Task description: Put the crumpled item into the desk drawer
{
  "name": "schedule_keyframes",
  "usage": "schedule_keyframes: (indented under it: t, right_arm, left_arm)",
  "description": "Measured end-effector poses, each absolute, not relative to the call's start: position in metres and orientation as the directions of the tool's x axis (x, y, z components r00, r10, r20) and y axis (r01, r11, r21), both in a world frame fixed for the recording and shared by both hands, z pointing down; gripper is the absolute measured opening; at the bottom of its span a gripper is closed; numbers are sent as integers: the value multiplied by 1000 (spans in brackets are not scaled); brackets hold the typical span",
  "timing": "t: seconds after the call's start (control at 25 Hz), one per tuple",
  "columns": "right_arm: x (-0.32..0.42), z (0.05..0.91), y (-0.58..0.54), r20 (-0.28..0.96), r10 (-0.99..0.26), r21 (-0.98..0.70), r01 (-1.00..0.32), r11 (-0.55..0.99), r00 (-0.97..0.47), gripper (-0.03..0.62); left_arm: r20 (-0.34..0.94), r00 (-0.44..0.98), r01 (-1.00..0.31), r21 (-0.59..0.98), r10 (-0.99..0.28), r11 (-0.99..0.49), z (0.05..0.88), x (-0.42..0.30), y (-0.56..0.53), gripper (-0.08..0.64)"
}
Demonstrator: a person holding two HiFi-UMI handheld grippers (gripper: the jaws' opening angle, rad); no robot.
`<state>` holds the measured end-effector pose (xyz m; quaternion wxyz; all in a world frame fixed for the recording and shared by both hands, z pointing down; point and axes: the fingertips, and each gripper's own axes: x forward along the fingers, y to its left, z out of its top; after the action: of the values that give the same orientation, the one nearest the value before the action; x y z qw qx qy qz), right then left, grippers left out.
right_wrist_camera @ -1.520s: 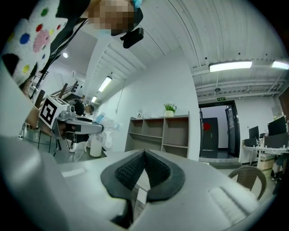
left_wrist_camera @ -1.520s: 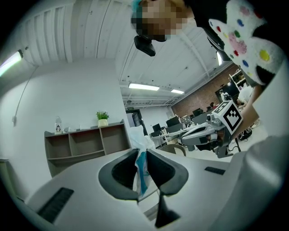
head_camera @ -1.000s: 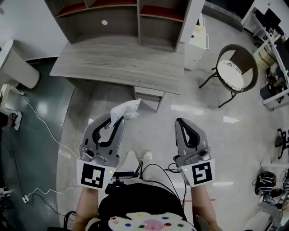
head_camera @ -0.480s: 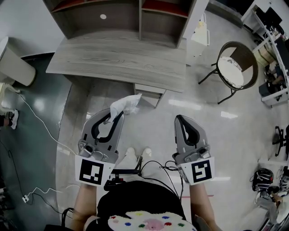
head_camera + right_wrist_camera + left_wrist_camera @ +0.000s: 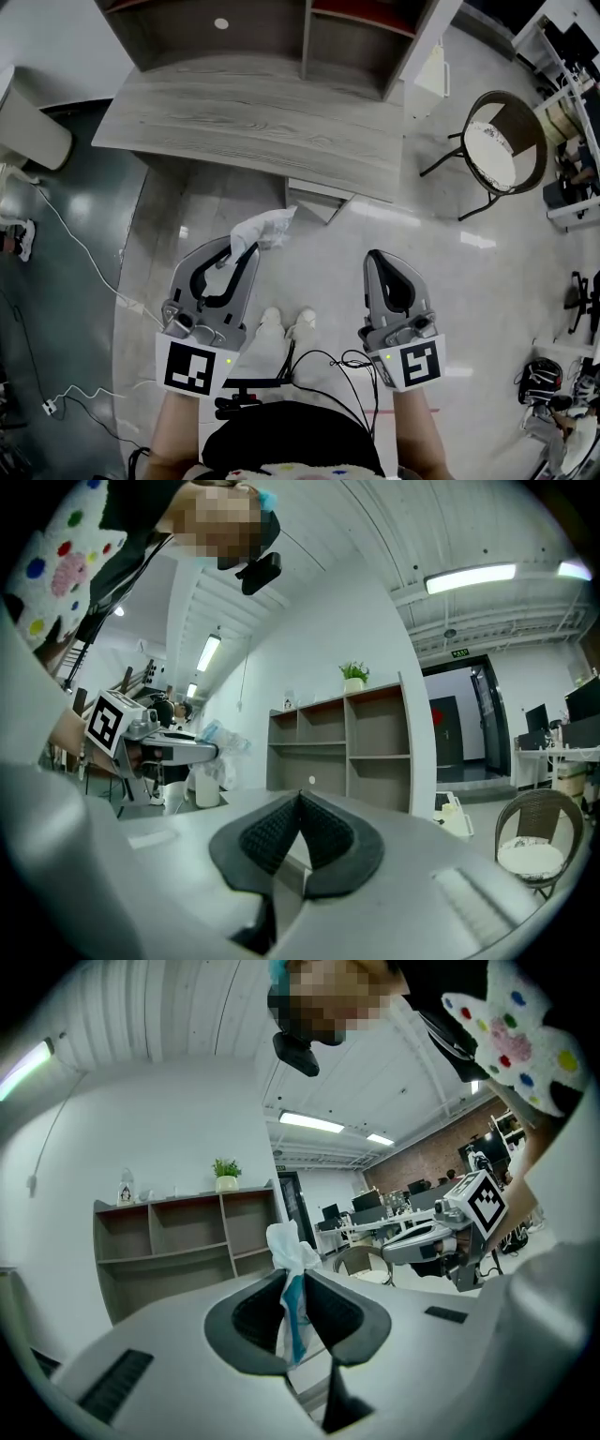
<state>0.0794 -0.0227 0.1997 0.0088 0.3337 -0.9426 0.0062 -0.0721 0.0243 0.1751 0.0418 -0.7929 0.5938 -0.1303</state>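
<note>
A crumpled white item [image 5: 261,228] with a blue streak [image 5: 292,1290] is pinched in my left gripper [image 5: 246,249], whose jaws are shut on it; it sticks up past the fingertips. My left gripper hangs over the floor just in front of the grey wooden desk [image 5: 253,117]. The desk drawer [image 5: 317,196] shows as a pale box under the desk's front edge, a little ahead and to the right of the item. My right gripper [image 5: 374,259] is shut and empty, level with the left one and apart from it; its closed pads [image 5: 300,829] face the desk and shelves.
A grey shelf unit [image 5: 309,37] stands on the desk's far side. A round wicker chair [image 5: 497,150] sits at the right. A white bin [image 5: 26,136] and a white cable [image 5: 84,253] lie at the left. The person's feet [image 5: 286,325] are between the grippers.
Both grippers have sunk slightly and crept toward the desk, the crumpled item still in the left one. The desk has slid a little in the head view.
</note>
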Motion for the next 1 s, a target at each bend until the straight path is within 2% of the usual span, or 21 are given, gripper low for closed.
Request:
schedule_keyframes:
  t: [0.28, 0.52, 1.0]
  right_arm:
    - [49, 233, -45, 56, -602, -27, -604, 796, -796, 9]
    - [25, 274, -58, 38, -526, -79, -527, 846, -850, 9]
    - [10, 398, -93, 61, -481, -306, -475, 825, -875, 9]
  left_arm:
    - [165, 238, -937, -220, -957, -271, 199, -91, 7, 60]
    - [183, 221, -949, -185, -958, -255, 234, -99, -7, 60]
    - [244, 216, -944, -196, -945, -267, 332, -107, -30, 60]
